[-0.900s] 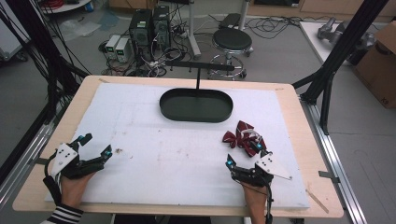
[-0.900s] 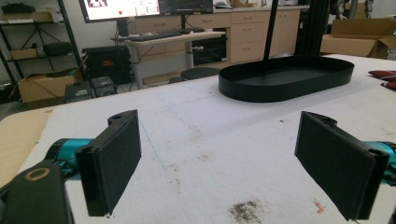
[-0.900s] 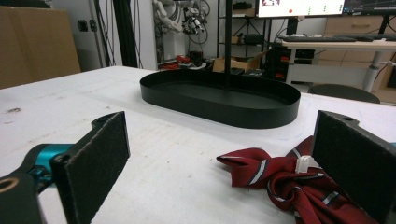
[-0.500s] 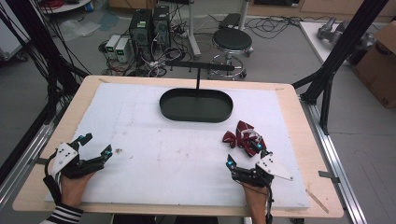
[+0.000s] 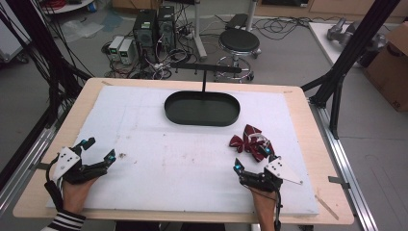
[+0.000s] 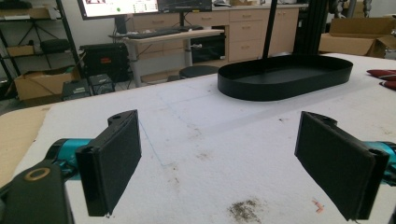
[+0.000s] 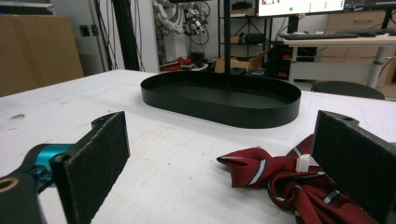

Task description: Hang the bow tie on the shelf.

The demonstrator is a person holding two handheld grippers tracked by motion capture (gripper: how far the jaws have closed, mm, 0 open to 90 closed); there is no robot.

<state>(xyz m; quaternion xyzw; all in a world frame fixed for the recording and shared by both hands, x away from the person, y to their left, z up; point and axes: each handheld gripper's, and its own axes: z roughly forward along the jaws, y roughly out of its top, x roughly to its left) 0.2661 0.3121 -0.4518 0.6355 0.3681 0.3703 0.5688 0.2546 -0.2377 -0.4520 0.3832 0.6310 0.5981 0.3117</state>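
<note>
Two tongs wide apart, holding nothing: left tongs (image 5: 98, 150) at seven o'clock on worktop (image 5: 159, 159), right tongs (image 5: 252, 160) at five. Striped red bow tie (image 5: 250, 141) just beyond right tongs, outside black tray (image 5: 202, 108) at twelve. Seemingly nothing begun; grasp and placing left.

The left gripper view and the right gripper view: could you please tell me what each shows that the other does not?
Left gripper view alone: a dark stain on the white mat between the open left tongs. Right gripper view alone: the red striped bow tie seen close, partly behind one pad of the open right tongs. Both share the empty black oval tray and the white mat.
</note>
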